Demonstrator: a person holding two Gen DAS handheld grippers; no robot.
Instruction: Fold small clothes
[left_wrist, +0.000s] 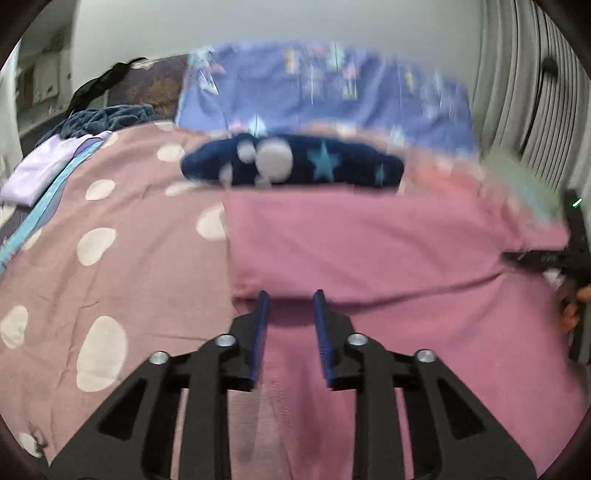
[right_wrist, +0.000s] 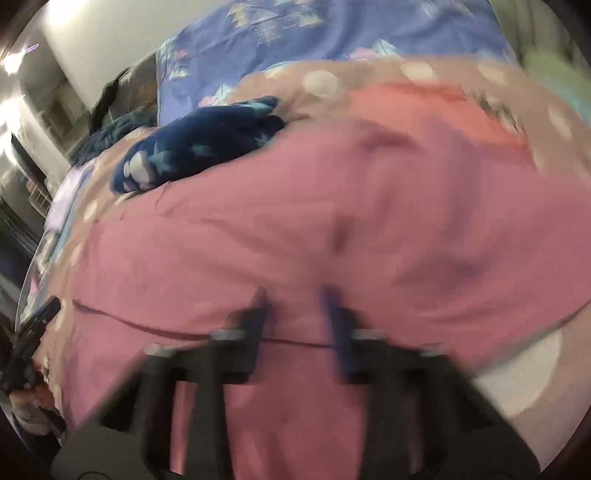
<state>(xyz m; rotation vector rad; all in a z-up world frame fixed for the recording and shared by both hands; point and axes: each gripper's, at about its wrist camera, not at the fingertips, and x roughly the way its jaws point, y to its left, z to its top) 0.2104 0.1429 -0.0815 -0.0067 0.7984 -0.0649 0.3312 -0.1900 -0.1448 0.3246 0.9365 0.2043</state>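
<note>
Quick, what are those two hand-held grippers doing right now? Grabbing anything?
Left hand-held gripper: open, fingertips at a fold edge of the pink garment, not clamping it.
Right hand-held gripper: open over the same garment, picture blurred.

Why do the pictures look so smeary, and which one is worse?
The right wrist view is worse: the pink garment, the right hand-held gripper and the dark blue star cloth are all streaked by motion blur, with bright glare at the top left. The left wrist view is sharper near its left hand-held gripper, but blurry farther back. Both bend round at the edges.
</note>
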